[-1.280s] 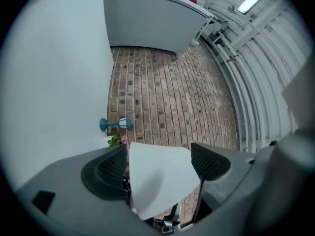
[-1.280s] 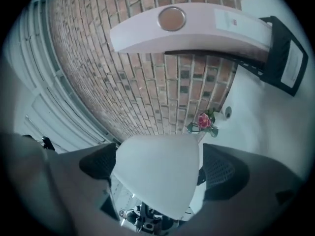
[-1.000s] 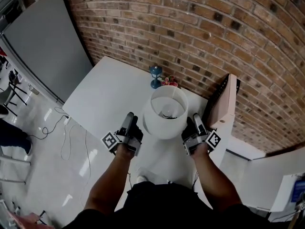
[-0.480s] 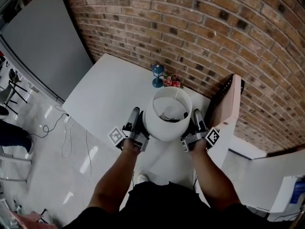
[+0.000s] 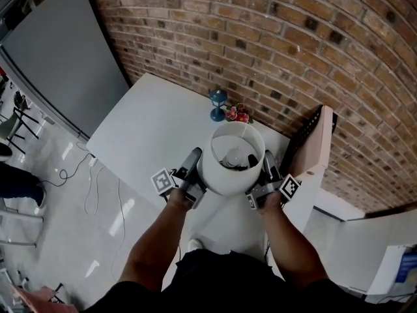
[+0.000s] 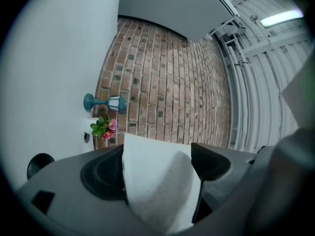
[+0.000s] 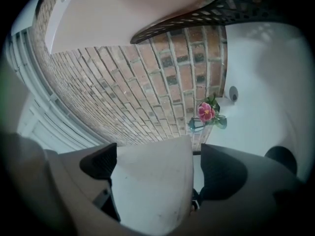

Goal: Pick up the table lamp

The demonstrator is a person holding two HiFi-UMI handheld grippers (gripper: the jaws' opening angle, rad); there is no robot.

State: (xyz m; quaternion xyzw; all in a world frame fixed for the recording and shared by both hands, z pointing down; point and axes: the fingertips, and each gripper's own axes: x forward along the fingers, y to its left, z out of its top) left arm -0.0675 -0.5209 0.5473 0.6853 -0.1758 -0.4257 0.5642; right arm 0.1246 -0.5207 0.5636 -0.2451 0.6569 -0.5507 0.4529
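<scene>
- Left gripper (image 5: 193, 166) jaws narrow, clamped on the white shade wall of the table lamp (image 5: 229, 175); in the left gripper view the shade edge (image 6: 160, 181) sits between the two dark pads (image 6: 103, 173).
- Marker cube (image 5: 162, 181) on the left gripper, just beside the shade's left side.
- Grey panel (image 5: 58, 57) at far left, beside the white table (image 5: 143, 135).
- Lamp stands between the two grippers, at the near right part of the table; shade top open, bulb (image 5: 229, 156) visible inside. Base is hidden under the shade, so I cannot tell whether it touches the table.
- Blue lantern (image 5: 217, 104) and small flowers (image 5: 237, 115) behind the lamp, against the brick wall (image 5: 273, 38).
- Right gripper (image 5: 266, 169) jaws narrow too, pinching the shade's right wall; in the right gripper view the shade (image 7: 152, 186) fills the gap between the pads (image 7: 221, 173).
- Black mesh piece on a pale board (image 5: 313, 145) at the right of the lamp.
</scene>
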